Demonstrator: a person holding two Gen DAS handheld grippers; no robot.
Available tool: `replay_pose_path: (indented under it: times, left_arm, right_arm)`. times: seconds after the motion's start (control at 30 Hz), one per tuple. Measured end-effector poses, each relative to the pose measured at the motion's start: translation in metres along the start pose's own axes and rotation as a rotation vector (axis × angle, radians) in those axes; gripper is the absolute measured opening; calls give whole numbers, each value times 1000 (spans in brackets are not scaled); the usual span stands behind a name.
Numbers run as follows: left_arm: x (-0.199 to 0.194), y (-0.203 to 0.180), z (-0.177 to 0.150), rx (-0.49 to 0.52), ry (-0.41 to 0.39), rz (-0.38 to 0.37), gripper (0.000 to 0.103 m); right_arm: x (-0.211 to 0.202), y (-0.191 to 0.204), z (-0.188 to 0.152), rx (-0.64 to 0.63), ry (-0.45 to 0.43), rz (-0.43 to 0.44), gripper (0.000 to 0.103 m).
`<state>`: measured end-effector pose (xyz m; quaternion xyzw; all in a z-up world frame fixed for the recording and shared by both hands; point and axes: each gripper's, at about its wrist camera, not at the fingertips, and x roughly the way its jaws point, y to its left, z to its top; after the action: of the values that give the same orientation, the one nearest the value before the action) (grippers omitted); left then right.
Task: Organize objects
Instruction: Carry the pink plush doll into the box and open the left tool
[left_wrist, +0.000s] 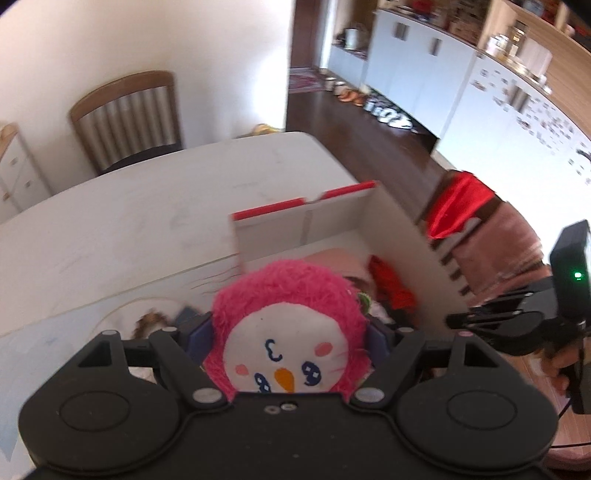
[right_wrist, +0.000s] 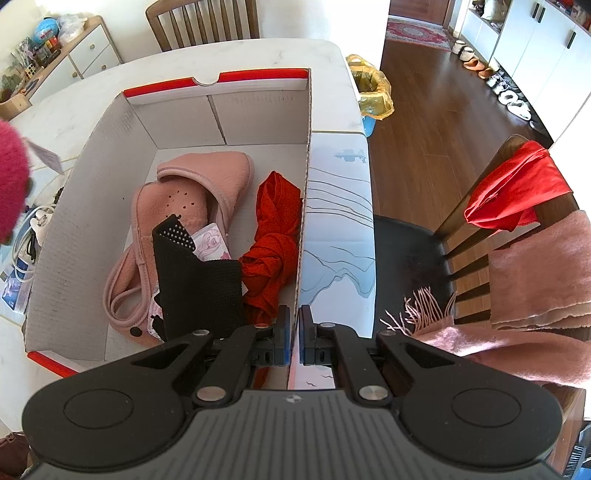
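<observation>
My left gripper (left_wrist: 290, 332) is shut on a pink plush toy (left_wrist: 291, 328) with a white face and orange nose, held above the near end of the open cardboard box (left_wrist: 399, 236). The toy also shows at the left edge of the right wrist view (right_wrist: 11, 184). My right gripper (right_wrist: 294, 338) is shut on the box's right wall (right_wrist: 304, 192), one finger on each side of it. Inside the box lie pink slippers (right_wrist: 192, 192), a red cloth (right_wrist: 275, 229) and a black sock (right_wrist: 192, 273).
The box stands on a white table (right_wrist: 221, 55) with a printed mat (right_wrist: 340, 206) to its right. A cable and adapter (right_wrist: 33, 229) lie left of the box. A chair (right_wrist: 480, 236) with red and pink cloths stands at right; another chair (left_wrist: 125, 118) is behind the table. A bin (right_wrist: 373, 96) stands by the table corner.
</observation>
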<state>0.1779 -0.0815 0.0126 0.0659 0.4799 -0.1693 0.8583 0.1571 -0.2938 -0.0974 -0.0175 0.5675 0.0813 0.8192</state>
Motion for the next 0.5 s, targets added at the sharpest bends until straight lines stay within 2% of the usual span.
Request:
replay_pose_path:
  times: [0.27,0.5]
  left_arm:
    - [29,-44,19,74,-4,-11,81]
    - [67,-61,20,114,56,3,81]
  right_arm:
    - [0,0,0,4,-2,4,3]
    - [0,0,0,7,-4,7,3]
